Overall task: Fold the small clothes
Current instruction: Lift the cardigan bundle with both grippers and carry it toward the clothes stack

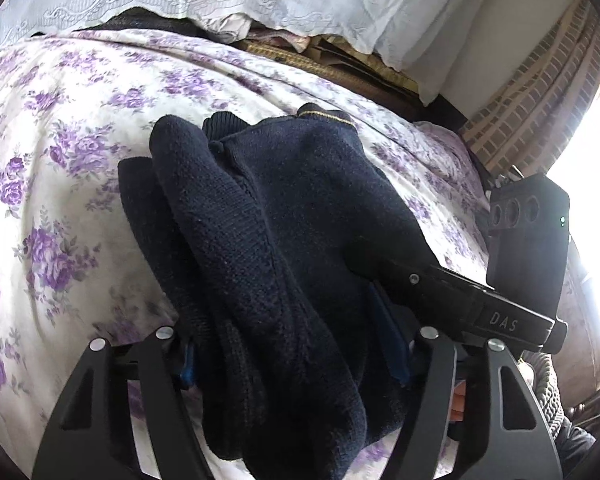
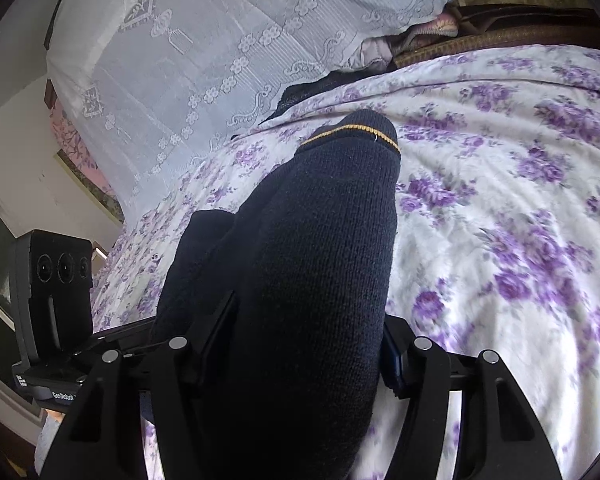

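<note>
A dark navy knitted garment (image 1: 268,240) with a thin yellow stripe near its hem lies bunched in folds over a floral bedspread (image 1: 60,160). My left gripper (image 1: 296,356) is shut on a thick fold of it; the fabric hides the fingertips. In the right wrist view the same navy garment (image 2: 312,260) drapes over and between the fingers, its yellow-striped edge at the far end. My right gripper (image 2: 300,352) is shut on it. The right gripper's body (image 1: 480,304) shows at the right of the left wrist view, pressed into the garment.
The white bedspread with purple flowers (image 2: 500,200) covers the bed. A white lace cover (image 2: 220,40) drapes over things behind it. A brick-patterned curtain (image 1: 540,92) hangs by a bright window at the right. The left gripper's body (image 2: 56,280) shows at left.
</note>
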The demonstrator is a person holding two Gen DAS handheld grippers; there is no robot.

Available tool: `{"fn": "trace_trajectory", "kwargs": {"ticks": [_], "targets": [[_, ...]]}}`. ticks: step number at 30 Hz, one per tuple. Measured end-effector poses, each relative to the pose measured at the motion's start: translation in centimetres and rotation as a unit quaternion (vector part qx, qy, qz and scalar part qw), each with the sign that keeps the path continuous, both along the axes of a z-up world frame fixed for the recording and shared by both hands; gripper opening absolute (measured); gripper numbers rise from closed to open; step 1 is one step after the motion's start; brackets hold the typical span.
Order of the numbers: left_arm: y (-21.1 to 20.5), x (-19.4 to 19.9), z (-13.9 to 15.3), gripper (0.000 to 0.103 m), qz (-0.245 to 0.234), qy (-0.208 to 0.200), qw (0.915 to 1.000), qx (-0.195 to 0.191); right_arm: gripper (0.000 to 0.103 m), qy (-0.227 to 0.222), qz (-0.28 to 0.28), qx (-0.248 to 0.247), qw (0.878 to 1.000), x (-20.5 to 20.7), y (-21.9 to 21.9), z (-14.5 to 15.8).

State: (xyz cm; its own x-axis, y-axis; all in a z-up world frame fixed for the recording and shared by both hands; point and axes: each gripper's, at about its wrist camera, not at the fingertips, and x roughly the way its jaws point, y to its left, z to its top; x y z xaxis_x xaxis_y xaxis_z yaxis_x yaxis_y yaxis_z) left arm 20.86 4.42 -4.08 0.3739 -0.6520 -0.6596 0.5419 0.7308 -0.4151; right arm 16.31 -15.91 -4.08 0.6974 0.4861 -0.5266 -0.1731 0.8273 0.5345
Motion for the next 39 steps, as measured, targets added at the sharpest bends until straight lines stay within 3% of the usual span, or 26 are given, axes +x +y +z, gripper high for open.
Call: {"fn": "trace_trajectory", "kwargs": {"ticks": [23, 29, 39], "targets": [[-4.8, -9.9, 1.4, 0.066, -0.052, -0.016, 0.9985, 0.008, 0.063, -0.003, -0.055, 0.005, 0.998, -11.5, -4.6, 1.2], [-8.5, -13.6, 1.7, 0.066, -0.09, -0.022, 0.9957, 0.009, 0.063, -0.015, -0.104, 0.011, 0.994, -16.9, -8.0, 1.3], [-18.6, -20.1, 3.1, 0.066, -0.189, -0.036, 0.9813, -0.003, 0.063, -0.04, -0.208, 0.013, 0.977, -26.6, -16.8, 2.5]]}}
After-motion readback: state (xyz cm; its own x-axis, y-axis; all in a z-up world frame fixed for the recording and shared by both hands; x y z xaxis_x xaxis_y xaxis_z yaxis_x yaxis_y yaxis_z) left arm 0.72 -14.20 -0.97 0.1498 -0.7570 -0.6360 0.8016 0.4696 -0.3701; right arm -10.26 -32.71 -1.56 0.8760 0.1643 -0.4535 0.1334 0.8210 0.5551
